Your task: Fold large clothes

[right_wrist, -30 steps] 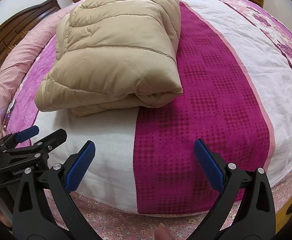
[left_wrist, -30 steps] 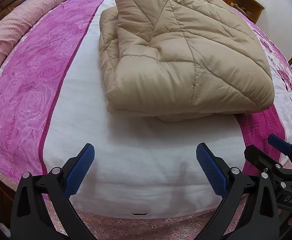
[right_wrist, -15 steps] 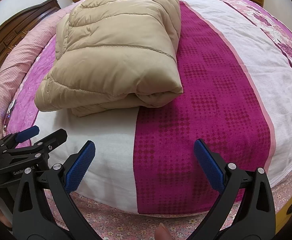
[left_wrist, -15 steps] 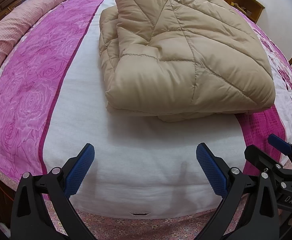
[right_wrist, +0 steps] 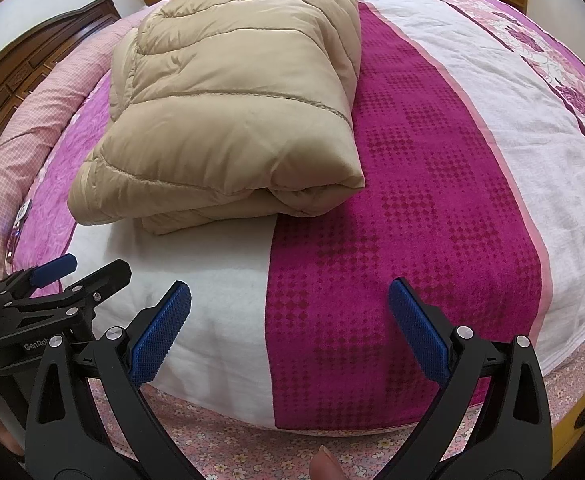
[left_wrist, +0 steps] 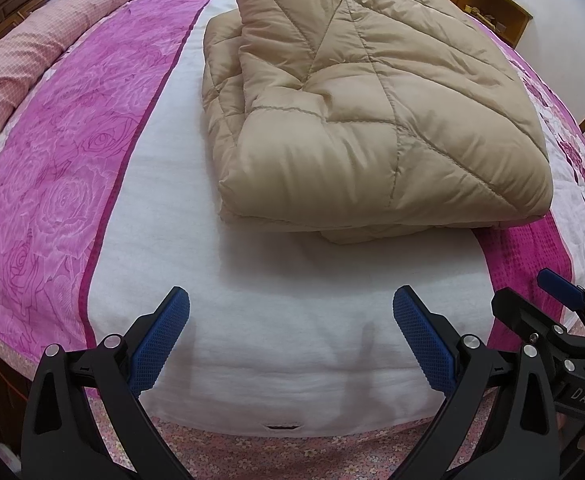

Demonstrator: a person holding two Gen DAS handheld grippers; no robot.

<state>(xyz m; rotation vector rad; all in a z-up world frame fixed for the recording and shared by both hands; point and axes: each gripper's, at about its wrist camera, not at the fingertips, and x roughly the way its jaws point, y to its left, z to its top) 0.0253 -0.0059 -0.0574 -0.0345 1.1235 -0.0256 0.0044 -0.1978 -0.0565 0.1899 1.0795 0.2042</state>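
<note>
The left wrist camera sits low at the foot edge of the bed (left_wrist: 276, 344) and looks along its own two fingers toward 12 o'clock. The folded beige coat (left_wrist: 364, 112) is near, just ahead. The right wrist camera sits beside it, a bit to the right, and looks the same way, so the coat (right_wrist: 236, 104) slides to 11 o'clock. Both views share the coat and the white stripe. Each camera sees the other gripper: the right gripper (left_wrist: 532, 308) at 4 o'clock, the left gripper (right_wrist: 84, 270) at 8 o'clock.
</note>
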